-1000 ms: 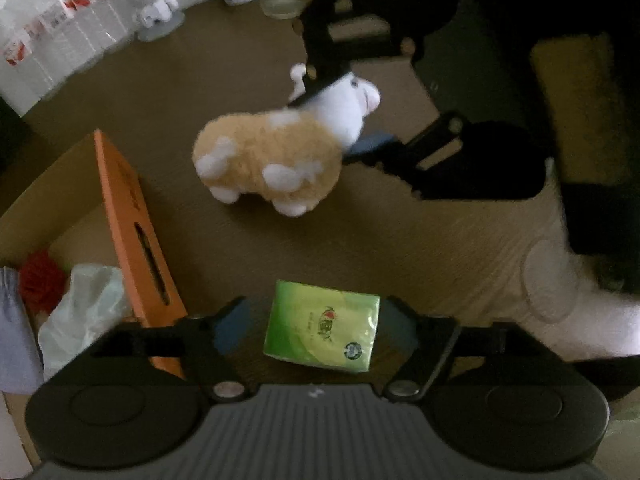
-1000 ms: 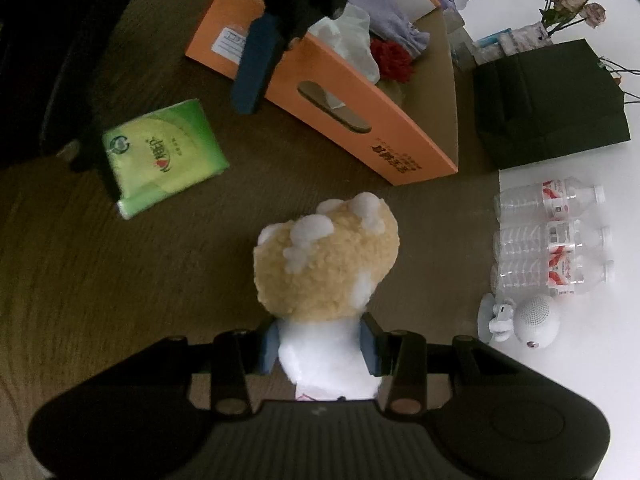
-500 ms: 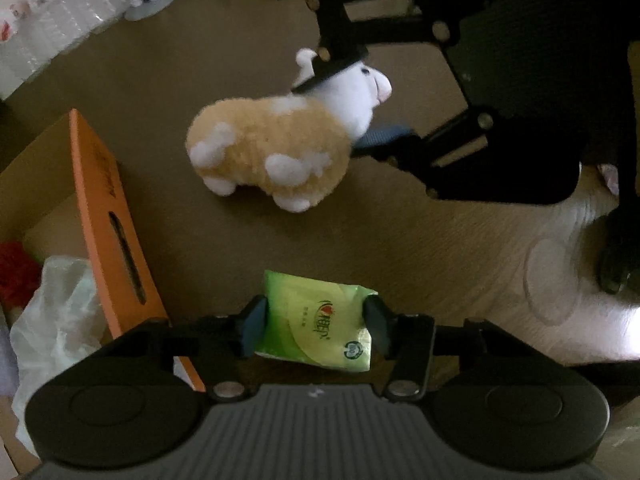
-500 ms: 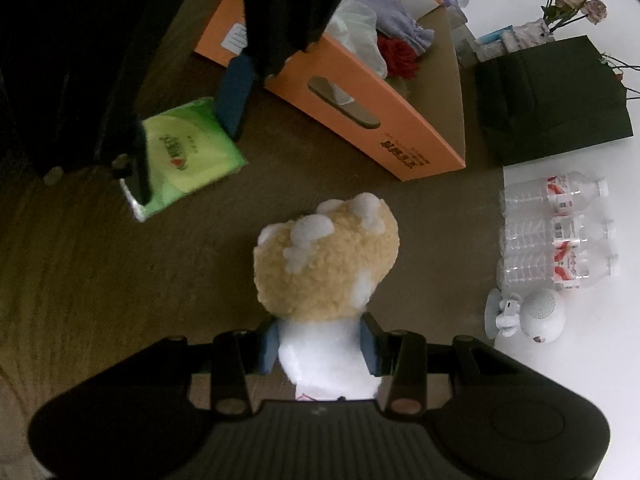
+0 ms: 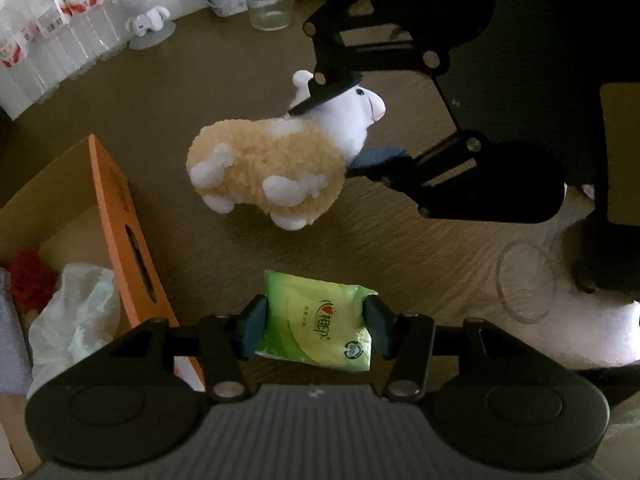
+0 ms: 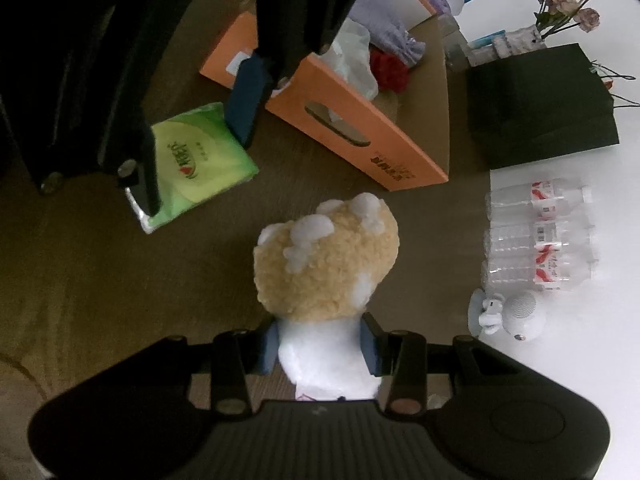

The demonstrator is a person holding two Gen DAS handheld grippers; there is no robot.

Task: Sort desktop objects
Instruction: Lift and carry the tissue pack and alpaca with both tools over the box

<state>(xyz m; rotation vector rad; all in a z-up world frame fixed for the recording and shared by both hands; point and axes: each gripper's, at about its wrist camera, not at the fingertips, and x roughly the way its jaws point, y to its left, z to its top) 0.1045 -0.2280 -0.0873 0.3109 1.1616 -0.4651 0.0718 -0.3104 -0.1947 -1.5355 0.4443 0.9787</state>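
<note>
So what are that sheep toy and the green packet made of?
Sheep toy: soft plush, curly tan fleece body with a smooth white head, matte and fuzzy. Green packet: thin glossy plastic film, judging by its crinkled, shiny edges; probably tissues inside, though that's hidden.

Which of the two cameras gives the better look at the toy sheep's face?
The left wrist view: the plush sheep appears side-on there, its eye and pink snout visible, head gripped by the right tool. The right wrist view shows only its woolly back and white head from behind, no face.

Green tissue pack (image 5: 320, 330) with a round "100" mark and unreadable Chinese brand script; orange box (image 6: 360, 136) lettering too blurred to read
</note>
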